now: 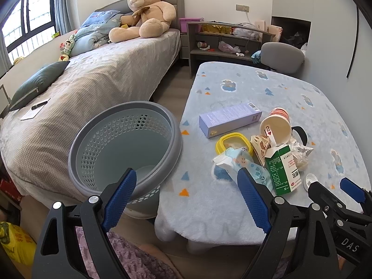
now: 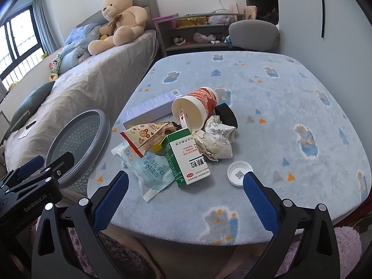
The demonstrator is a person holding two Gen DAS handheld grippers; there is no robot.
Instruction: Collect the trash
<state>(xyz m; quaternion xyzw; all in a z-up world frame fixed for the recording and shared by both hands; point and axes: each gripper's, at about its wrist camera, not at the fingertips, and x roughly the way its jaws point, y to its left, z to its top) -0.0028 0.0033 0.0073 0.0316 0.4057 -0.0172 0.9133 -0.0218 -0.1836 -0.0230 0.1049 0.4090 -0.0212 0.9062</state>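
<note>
A bed [image 1: 97, 79] with a big teddy bear [image 1: 144, 11] stands behind the low table [image 2: 267, 107], which has a light blue fleece cover with small trees and triangles. The grey plastic basket [image 1: 121, 144] with holes in its wall stands on the floor just beside the table's left edge, between table and bed; nothing can be seen inside it.

The trash lies in one heap near the middle of the table. The long lilac box [image 1: 229, 117] with a barcode lies at the back of the heap. The paper cup [image 2: 197, 109] lies on its side and a playing card marked "2" with a red heart shows in its mouth. The green and white carton [image 2: 186, 160] has Chinese print and a small red "OTC" mark. Touching it are crumpled paper [image 2: 216, 139], a snack wrapper [image 2: 146, 137] and a pale blue packet [image 2: 148, 172]. A yellow ring [image 1: 229, 143] lies under the wrappers. The white cap [image 2: 239, 173] lies alone, just right of the carton.

The left gripper [image 1: 186, 181] is spread wide and empty, over the table's edge beside the basket. The right gripper [image 2: 186, 181] is spread too, empty, before the carton. "GenRobot.AI" is printed on the left gripper's body.
</note>
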